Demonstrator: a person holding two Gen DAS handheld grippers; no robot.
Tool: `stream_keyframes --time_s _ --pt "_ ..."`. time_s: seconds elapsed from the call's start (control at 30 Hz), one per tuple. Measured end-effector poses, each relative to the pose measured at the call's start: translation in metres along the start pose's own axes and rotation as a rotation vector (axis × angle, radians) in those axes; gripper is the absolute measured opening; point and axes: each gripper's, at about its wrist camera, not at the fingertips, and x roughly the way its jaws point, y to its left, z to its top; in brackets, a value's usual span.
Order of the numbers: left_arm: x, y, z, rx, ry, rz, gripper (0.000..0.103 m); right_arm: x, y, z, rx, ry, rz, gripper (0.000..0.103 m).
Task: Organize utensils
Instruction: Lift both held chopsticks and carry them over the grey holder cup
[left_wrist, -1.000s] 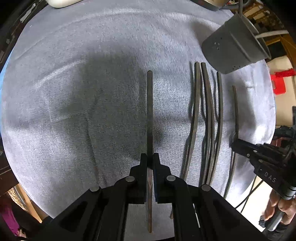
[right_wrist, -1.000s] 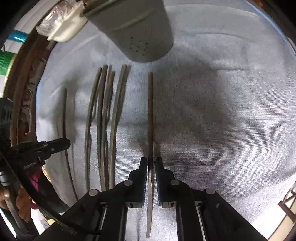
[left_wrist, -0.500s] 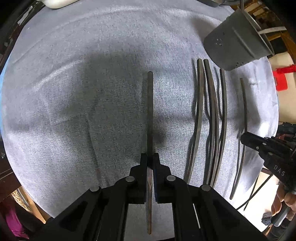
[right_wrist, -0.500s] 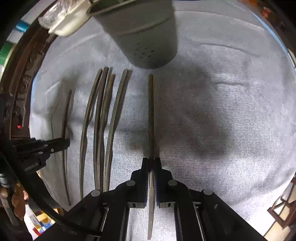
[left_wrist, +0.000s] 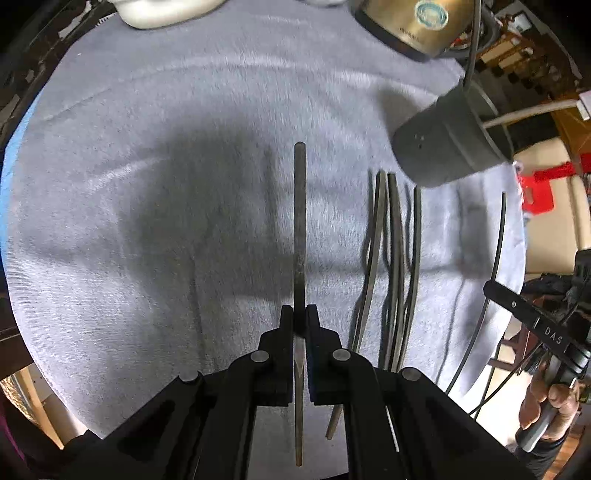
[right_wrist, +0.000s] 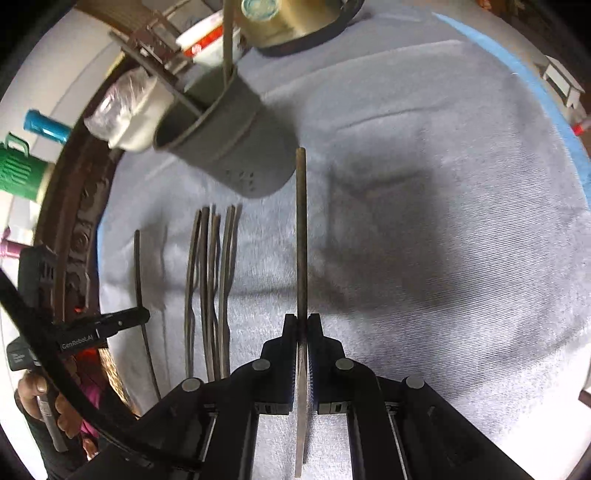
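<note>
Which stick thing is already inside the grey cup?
The pale utensil sticking out of the grey cup. The other loose ones lie side by side on the cloth; the left gripper and right gripper each pinch one.

Only two legends readable. "DAS" in white capitals on the black body of the right tool, seen from the left wrist view. "GenRobot.AI" in white on the black body of the left tool, seen from the right wrist view. Dark lettering and a round teal sticker on the gold kettle, both too blurred to make out.
</note>
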Motion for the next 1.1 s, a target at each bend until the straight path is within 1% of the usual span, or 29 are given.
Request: stream_keyframes --time_s 0.17,0.33,0.47,0.57,0.63,0.7,0.73,0.87,1.1 --pt "-0.028 0.005 0.004 -0.034 -0.096 -0.039 0.006 -0.02 -0.009 -0.002 0.037 -0.078 0.049 0.006" --pt "-0.055 0.008 0.008 -0.069 -0.191 -0.088 0.006 -0.05 -0.019 0.005 0.072 -0.173 0.091 0.006" --pt "-0.067 0.008 0.012 -0.09 -0.257 -0.115 0.006 -0.059 -0.016 0.008 0.092 -0.232 0.123 0.006" --pt "-0.083 0.005 0.016 -0.1 -0.309 -0.134 0.006 -0.068 -0.017 0.009 0.108 -0.27 0.142 0.006" --pt "-0.089 0.002 0.017 -0.106 -0.344 -0.135 0.006 -0.069 -0.016 0.011 0.115 -0.286 0.157 0.006" --pt "-0.1 0.001 0.018 -0.111 -0.376 -0.151 0.006 -0.073 -0.015 0.011 0.116 -0.312 0.155 0.006" --pt "-0.097 -0.001 0.018 -0.116 -0.39 -0.154 0.006 -0.076 -0.015 0.011 0.119 -0.325 0.164 0.006" --pt "-0.11 -0.007 0.021 -0.127 -0.466 -0.186 0.006 -0.088 -0.014 0.014 0.126 -0.373 0.188 0.006" --pt "-0.133 -0.018 0.03 -0.173 -0.653 -0.253 0.006 -0.111 -0.008 0.023 0.159 -0.504 0.227 0.006"
